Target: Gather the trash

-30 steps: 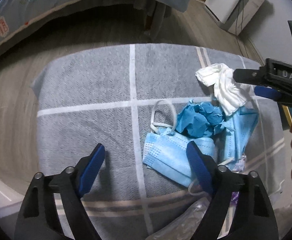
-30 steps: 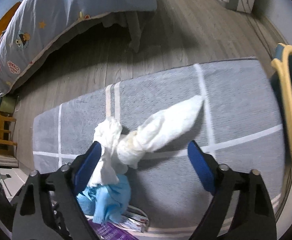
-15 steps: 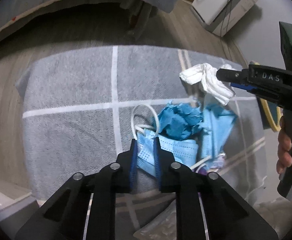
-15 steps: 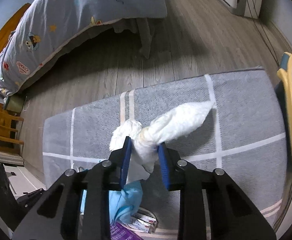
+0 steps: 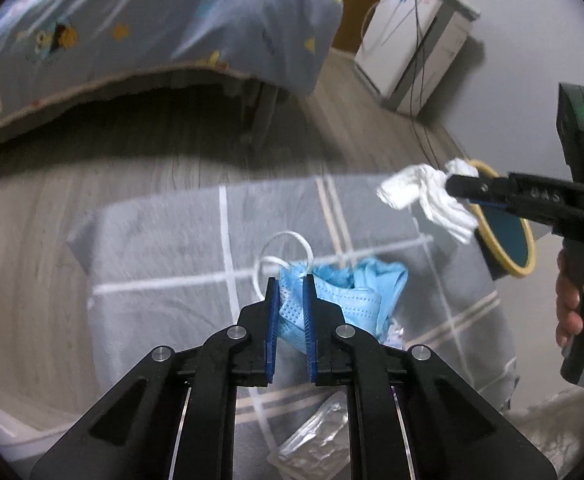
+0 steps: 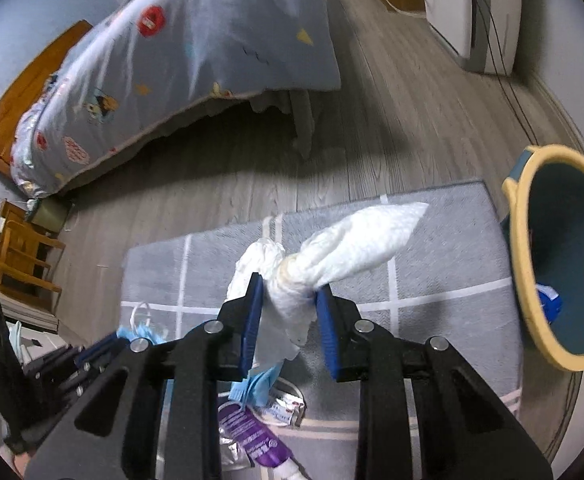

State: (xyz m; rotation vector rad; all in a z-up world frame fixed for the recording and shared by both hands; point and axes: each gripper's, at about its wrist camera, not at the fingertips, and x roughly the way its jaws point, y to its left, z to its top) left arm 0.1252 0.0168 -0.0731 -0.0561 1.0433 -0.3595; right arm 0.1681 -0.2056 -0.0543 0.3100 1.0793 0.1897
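My left gripper (image 5: 291, 284) is shut on a light blue face mask (image 5: 332, 304), lifted off the grey rug (image 5: 164, 248) with its white ear loop hanging; a second blue piece hangs behind it. My right gripper (image 6: 287, 292) is shut on a twisted white tissue (image 6: 348, 240) held above the rug (image 6: 444, 256). It also shows in the left wrist view (image 5: 458, 184), with the tissue (image 5: 424, 196) near the bin. The yellow-rimmed, dark teal trash bin (image 6: 560, 256) stands at the right of the rug; the left wrist view shows it (image 5: 504, 236) behind the right gripper.
A purple wrapper (image 6: 256, 440) and a clear plastic packet (image 5: 320, 440) lie on the rug near me. A bed with a blue patterned quilt (image 6: 196, 52) stands beyond the wood floor. A white appliance with cables (image 5: 412, 32) is by the far wall. A wooden chair (image 6: 20, 256) is left.
Both grippers closed from open: the left on the blue mask, the right on the white tissue. Both then lifted their items off the rug, the right toward the bin.
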